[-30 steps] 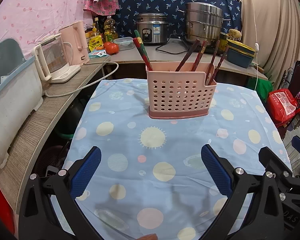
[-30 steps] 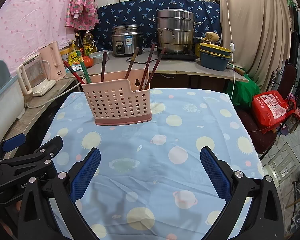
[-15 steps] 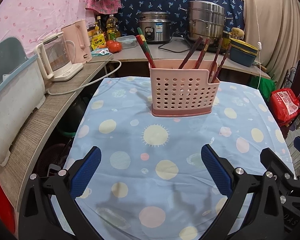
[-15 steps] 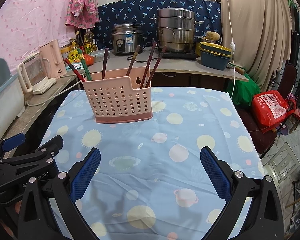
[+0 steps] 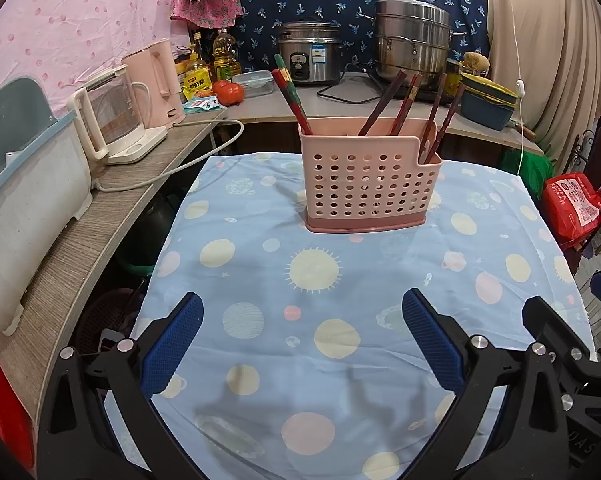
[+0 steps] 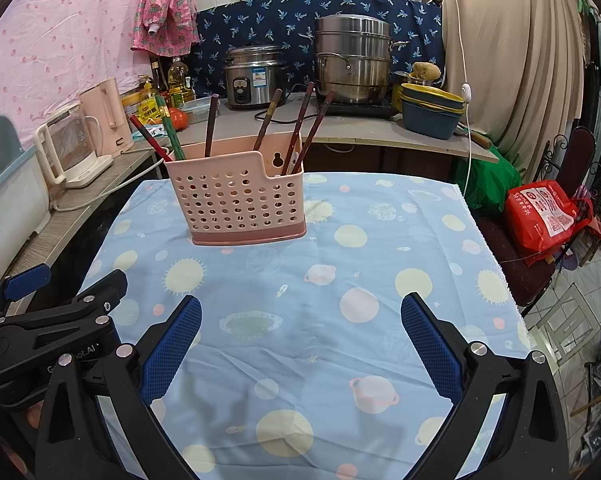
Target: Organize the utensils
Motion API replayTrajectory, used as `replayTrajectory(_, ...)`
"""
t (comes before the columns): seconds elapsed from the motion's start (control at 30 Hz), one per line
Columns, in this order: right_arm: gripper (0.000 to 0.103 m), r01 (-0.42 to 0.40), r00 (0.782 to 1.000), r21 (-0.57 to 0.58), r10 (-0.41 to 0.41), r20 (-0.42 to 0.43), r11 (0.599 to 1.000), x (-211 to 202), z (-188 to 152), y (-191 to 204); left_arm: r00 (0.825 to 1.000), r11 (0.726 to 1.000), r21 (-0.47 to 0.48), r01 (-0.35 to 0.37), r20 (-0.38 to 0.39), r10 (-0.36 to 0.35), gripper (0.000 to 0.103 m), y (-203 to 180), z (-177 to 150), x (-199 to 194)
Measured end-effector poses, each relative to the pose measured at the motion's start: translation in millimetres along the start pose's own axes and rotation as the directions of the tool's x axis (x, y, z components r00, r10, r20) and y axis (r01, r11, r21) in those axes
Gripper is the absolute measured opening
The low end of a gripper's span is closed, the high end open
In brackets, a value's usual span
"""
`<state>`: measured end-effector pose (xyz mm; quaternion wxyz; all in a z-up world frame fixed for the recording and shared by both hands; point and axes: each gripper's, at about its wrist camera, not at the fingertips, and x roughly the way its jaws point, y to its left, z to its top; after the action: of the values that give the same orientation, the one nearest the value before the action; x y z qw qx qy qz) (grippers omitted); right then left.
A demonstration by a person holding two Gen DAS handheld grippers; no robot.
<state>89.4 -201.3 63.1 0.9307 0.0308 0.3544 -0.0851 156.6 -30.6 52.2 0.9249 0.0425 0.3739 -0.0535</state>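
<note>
A pink perforated utensil holder stands upright on the far half of the table; it also shows in the right wrist view. Several dark red chopsticks and a red-and-green pair stick out of it. My left gripper is open and empty, low over the near part of the blue cloth, well short of the holder. My right gripper is open and empty beside it, to the right. The left gripper also shows in the right wrist view, at the left edge.
A blue cloth with sun and planet prints covers the table. A shelf on the left bears kettles and a white bin. A counter behind holds a rice cooker and steel steamer. A chair with a red bag stands to the right.
Both grippers have moved slightly, so the holder sits a little lower and nearer in both views. Both stay open and empty.
</note>
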Motion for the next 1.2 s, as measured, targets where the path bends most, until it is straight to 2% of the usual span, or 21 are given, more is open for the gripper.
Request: replayTrajectory(1.2, 0.096, 0.006, 1.000, 0.011, -0.006, -0.003, 1.000, 0.6, -5.6, -3.0, 1.000, 1.000, 0.017, -0.008, 0.010, 0.007, 0.095, 5.8, -0.6, 1.3)
